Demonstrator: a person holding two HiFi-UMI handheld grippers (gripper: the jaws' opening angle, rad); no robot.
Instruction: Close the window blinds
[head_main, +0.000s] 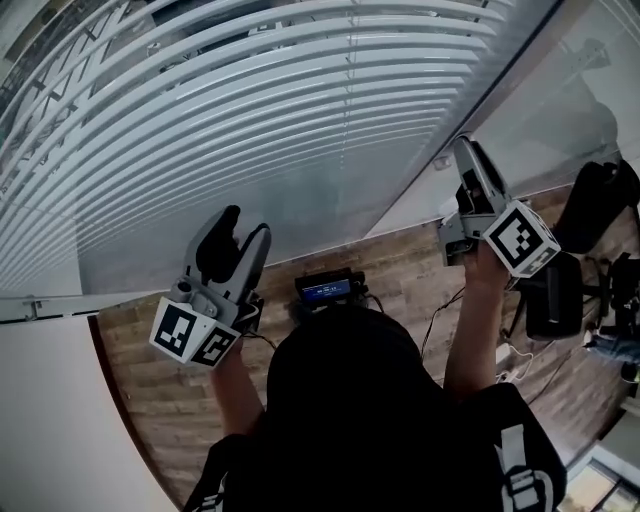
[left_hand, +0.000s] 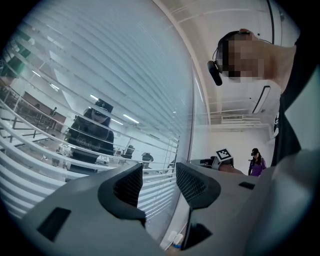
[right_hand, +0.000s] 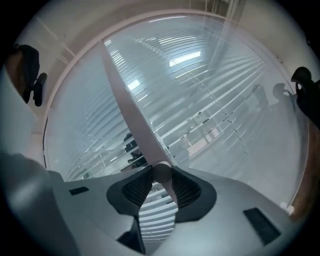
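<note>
We found the blinds (head_main: 300, 90) across the upper half of the head view, behind glass. Their slats ran long from left to right, bowed by the lens. At upper right, the right gripper (head_main: 467, 150) had its jaws clamped on a small round knob (right_hand: 161, 172) by the window post (right_hand: 131, 110). The left gripper (left_hand: 159, 170), lower left, held its jaws apart with nothing between them. The jaws hid the knob's mount, and reflections kept us from reading the slats' tilt.

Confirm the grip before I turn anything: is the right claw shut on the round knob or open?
Shut: the right claw presses the round knob from both sides.
</note>
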